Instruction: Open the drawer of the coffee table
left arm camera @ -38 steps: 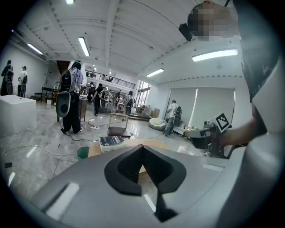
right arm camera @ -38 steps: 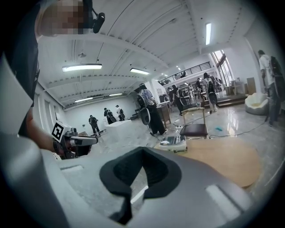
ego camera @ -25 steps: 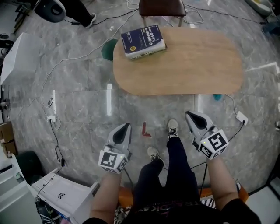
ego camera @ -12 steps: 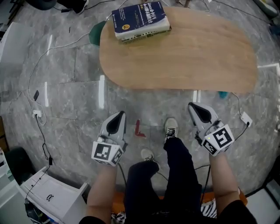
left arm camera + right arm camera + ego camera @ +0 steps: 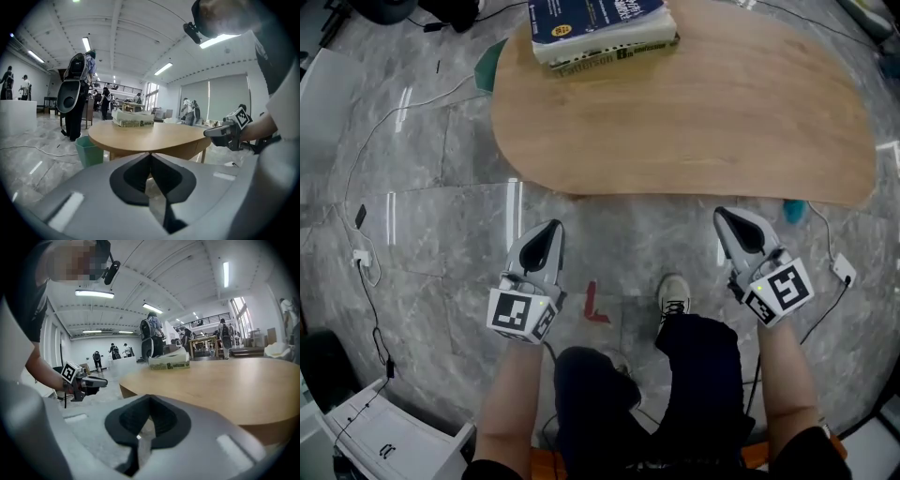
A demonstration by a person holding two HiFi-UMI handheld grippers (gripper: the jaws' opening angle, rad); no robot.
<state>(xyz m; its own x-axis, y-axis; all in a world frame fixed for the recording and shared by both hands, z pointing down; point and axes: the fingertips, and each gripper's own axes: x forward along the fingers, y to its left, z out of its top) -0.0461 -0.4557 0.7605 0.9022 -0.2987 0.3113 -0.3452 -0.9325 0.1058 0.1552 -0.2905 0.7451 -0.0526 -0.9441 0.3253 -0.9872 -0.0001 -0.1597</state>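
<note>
- Before the oval wooden surface, you hold both tongs side by side, tips pointing at its near edge and not touching it.
- Your left tongs have their jaws pressed together, gripping nothing.
- Your right tongs are likewise closed and empty.
- A thick book lies at the surface's far side; its drawer cannot be made out in any view.
</note>
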